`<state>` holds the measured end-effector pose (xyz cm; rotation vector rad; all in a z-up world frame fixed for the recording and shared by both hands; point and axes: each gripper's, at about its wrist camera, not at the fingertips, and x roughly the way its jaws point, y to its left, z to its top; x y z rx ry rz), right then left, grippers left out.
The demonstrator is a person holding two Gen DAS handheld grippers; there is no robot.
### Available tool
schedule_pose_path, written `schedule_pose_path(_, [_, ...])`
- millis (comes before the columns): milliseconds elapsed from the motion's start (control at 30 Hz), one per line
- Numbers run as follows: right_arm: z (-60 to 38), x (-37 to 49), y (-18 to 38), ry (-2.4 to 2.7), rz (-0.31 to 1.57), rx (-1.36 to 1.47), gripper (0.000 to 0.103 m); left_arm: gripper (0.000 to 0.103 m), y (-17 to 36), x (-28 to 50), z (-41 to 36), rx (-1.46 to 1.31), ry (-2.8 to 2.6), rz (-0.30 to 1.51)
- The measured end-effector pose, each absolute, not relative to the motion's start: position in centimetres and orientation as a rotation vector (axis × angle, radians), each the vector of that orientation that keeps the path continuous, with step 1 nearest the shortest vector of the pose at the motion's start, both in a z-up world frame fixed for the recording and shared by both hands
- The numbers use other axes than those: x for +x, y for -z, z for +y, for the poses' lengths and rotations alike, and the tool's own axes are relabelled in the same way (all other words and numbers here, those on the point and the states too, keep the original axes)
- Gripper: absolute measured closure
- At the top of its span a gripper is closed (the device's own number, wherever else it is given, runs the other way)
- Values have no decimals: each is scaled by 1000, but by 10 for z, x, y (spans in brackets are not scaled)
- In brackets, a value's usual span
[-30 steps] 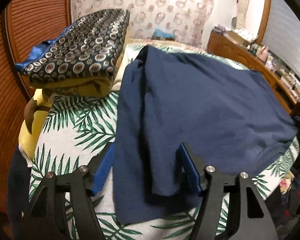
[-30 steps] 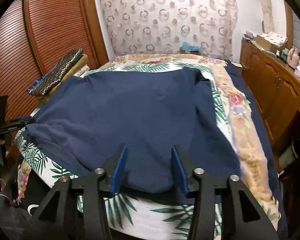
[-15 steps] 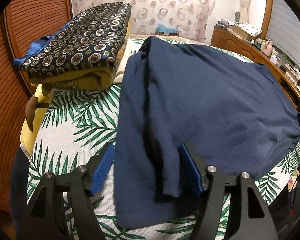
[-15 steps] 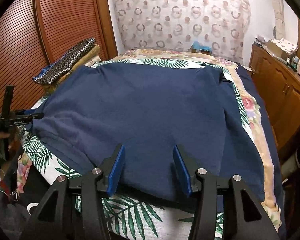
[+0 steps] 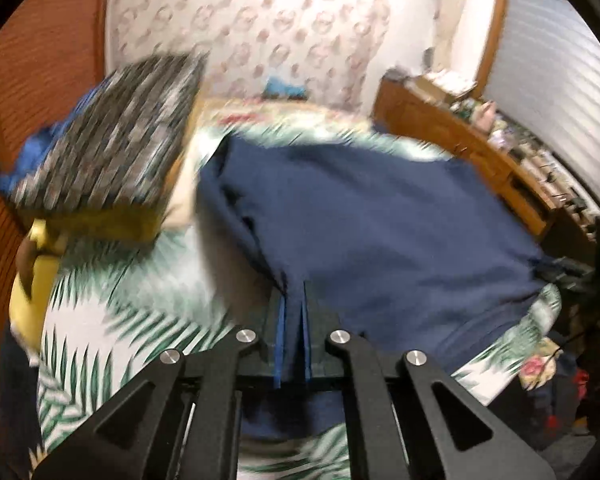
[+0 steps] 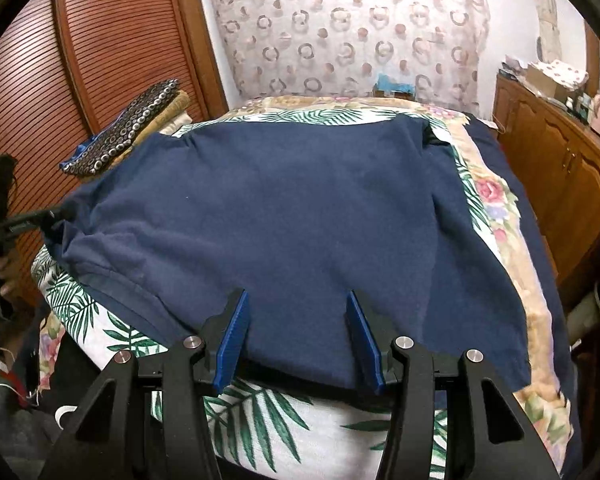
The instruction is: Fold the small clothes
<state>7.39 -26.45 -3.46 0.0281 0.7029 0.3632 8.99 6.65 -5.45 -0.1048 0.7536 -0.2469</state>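
Note:
A navy blue shirt [image 5: 380,220] [image 6: 292,208] lies spread flat on the palm-leaf bed cover [image 6: 260,412]. My left gripper [image 5: 294,292] is shut on a fold of the shirt's left side, with the fabric pinched between the blue pads and lifted slightly. The left wrist view is blurred by motion. In the right wrist view the left gripper [image 6: 50,214] shows at the far left, holding that corner of the shirt. My right gripper [image 6: 296,320] stands open over the shirt's near hem. The cloth lies between its jaws, but the pads are not pressing on it.
A stack of folded clothes [image 5: 108,140] [image 6: 140,120] with a patterned piece on top sits at the bed's back left. Louvred wooden doors [image 6: 80,60] stand to the left. A wooden cabinet [image 6: 560,168] with clutter runs along the right. A hand [image 6: 0,276] holds the left tool.
My left gripper has shut on the shirt's left side and risen, pulling the fabric up. The right gripper stays open over the near hem.

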Motion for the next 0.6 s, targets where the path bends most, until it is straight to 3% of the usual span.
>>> schedule_pose_path(233, [-280, 60, 33, -336, 676, 71, 51, 96, -12, 118, -18, -49, 464, 654])
schedule_pose_path(600, [-301, 32, 26, -289, 634, 95, 51, 96, -54, 171, -159, 46, 703, 635])
